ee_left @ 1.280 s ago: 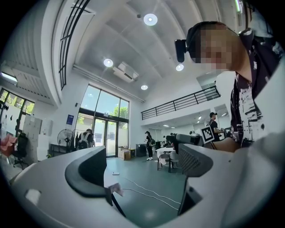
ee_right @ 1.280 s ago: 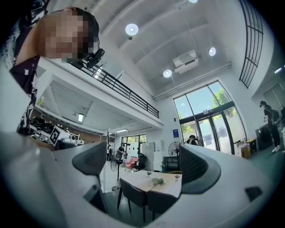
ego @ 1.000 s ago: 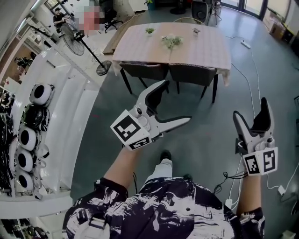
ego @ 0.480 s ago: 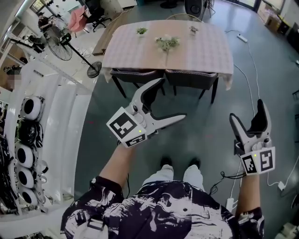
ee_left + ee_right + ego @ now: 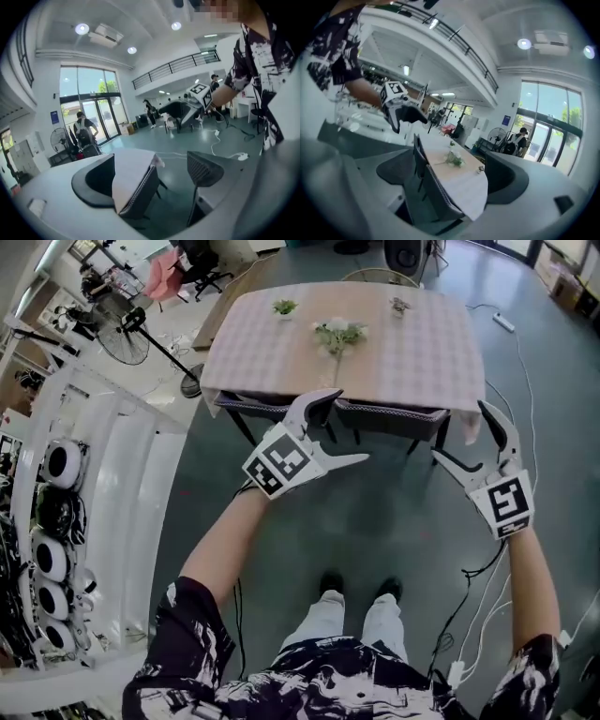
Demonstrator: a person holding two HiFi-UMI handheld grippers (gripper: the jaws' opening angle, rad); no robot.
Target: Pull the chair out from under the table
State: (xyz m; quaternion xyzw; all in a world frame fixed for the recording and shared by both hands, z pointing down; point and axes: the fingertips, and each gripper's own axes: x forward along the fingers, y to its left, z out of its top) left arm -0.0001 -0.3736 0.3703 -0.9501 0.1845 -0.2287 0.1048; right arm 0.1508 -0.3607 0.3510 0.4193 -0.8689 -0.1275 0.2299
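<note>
Where the cloth-covered tabletop (image 5: 272,348) stood, two chairs (image 5: 389,413) sat tucked under its near edge. The left gripper (image 5: 349,426) and the right gripper (image 5: 459,432) hovered just before the chairs, each with jaws released, gripping nothing. A chair back showed between each pair of jaws, untouched.
</note>
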